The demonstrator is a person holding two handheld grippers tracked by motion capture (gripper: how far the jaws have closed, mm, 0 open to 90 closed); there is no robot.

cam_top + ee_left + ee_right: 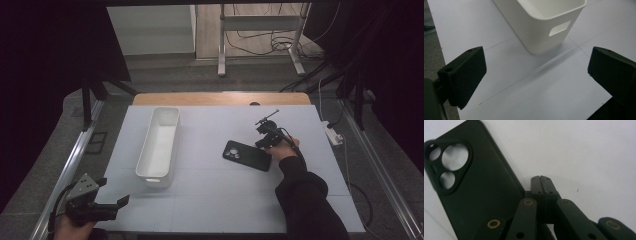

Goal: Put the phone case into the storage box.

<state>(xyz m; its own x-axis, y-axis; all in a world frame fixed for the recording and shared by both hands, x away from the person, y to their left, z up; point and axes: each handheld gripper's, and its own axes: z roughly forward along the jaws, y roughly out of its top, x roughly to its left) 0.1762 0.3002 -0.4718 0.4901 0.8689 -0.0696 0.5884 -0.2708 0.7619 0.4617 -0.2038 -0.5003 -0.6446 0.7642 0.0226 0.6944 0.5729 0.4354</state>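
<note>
Phone case (247, 155) (black, camera cutouts up) lies flat on the white table (215, 200), right of centre. Right gripper (540, 180), jaws fully closed and empty, sits at its edge. Left gripper (112, 205) hangs wide open, empty, near the white bin (159, 146).

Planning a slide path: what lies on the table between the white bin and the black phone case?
Nothing: in the high view the stretch of white table between the white bin and the black phone case is bare.
</note>
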